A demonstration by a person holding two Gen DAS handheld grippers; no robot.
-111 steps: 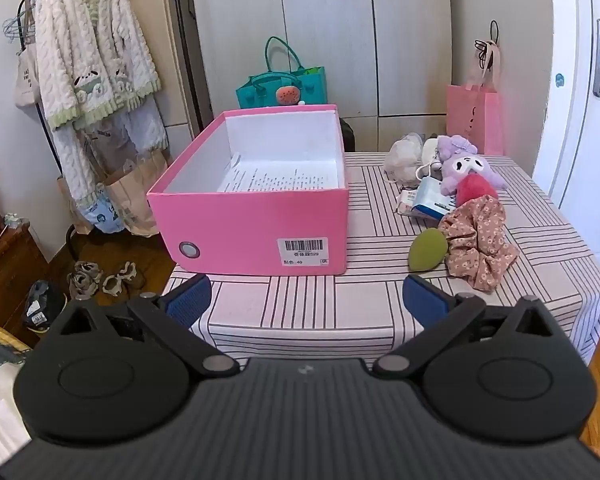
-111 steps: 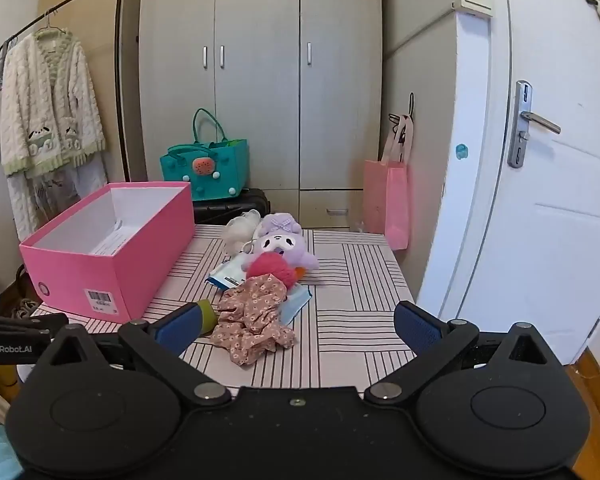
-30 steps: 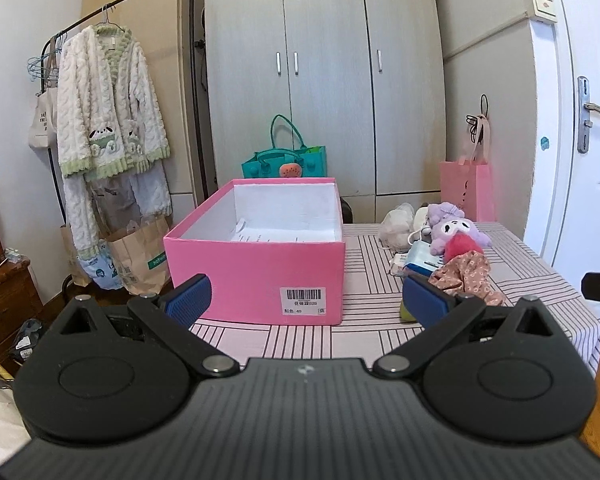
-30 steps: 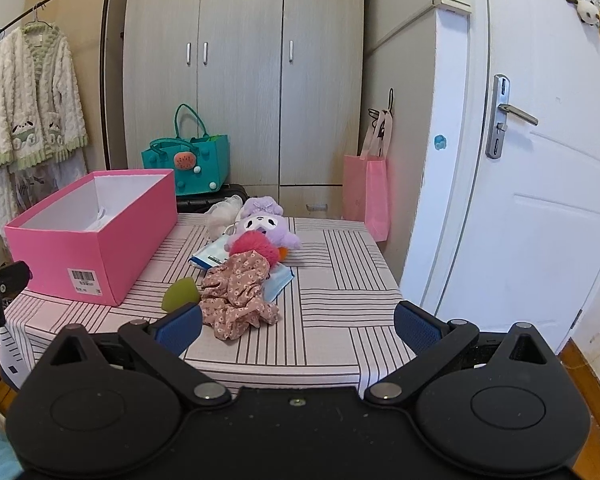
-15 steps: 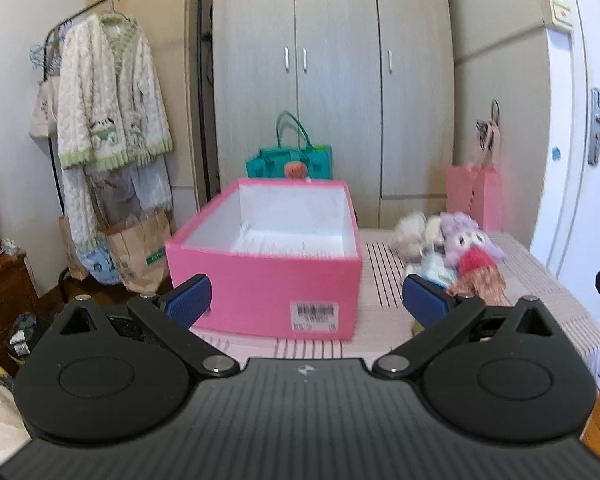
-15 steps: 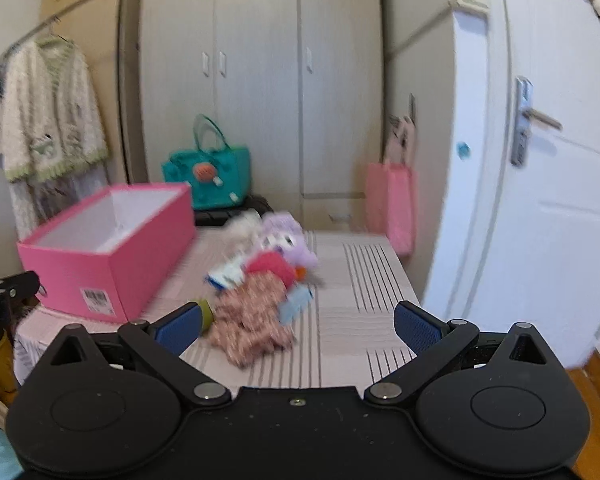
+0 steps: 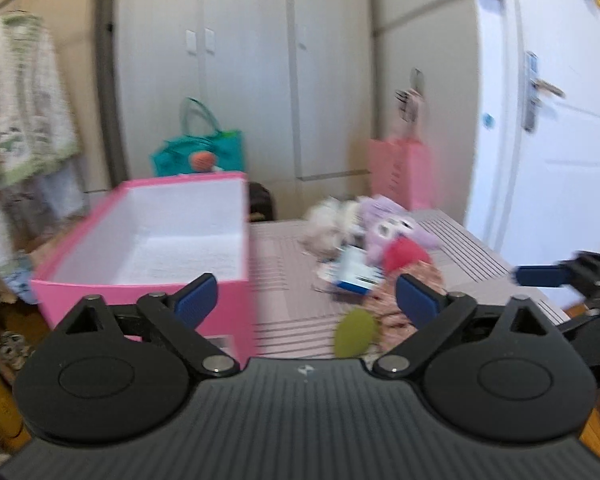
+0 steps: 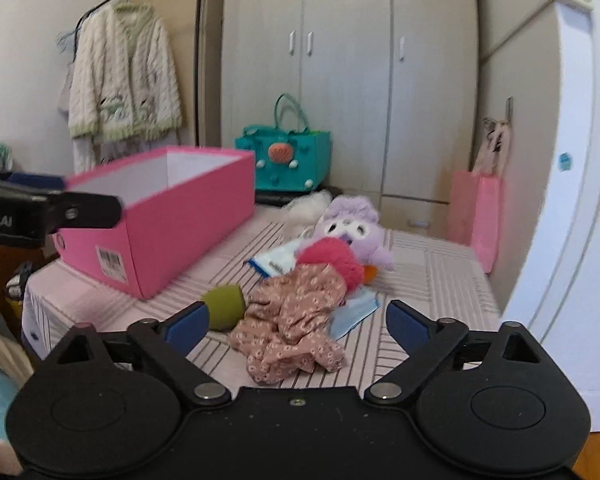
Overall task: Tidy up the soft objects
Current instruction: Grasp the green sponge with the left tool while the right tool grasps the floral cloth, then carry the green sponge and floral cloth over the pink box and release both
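Observation:
An open pink box [image 7: 156, 248] [image 8: 172, 216] stands on the left of a striped table [image 8: 432, 276]. Right of it lies a heap of soft things: a floral cloth [image 8: 292, 312] [image 7: 400, 304], a green pouch [image 8: 224, 304] [image 7: 356, 336], a red fluffy toy [image 8: 332, 260] [image 7: 404, 256], a purple plush [image 8: 356, 224] [image 7: 392, 224] and a white plush [image 8: 308, 204] [image 7: 328, 228]. My left gripper [image 7: 306, 300] hovers before the box's right corner, jaws closing on nothing. My right gripper [image 8: 298, 326] hangs over the floral cloth, jaws closing, pads clear of it.
A blue-and-white packet [image 8: 276, 262] and a light blue mask [image 8: 356, 312] lie in the heap. A teal bag [image 8: 288, 160] and a pink paper bag [image 8: 476, 208] stand behind the table. A clothes rack [image 8: 120, 92] is at the left, a white door [image 7: 560, 168] at the right.
Both grippers swung toward the heap and tipped downward. The floral cloth now sits between the right fingers. Each gripper's jaws have narrowed a little, and each shows in the other's view.

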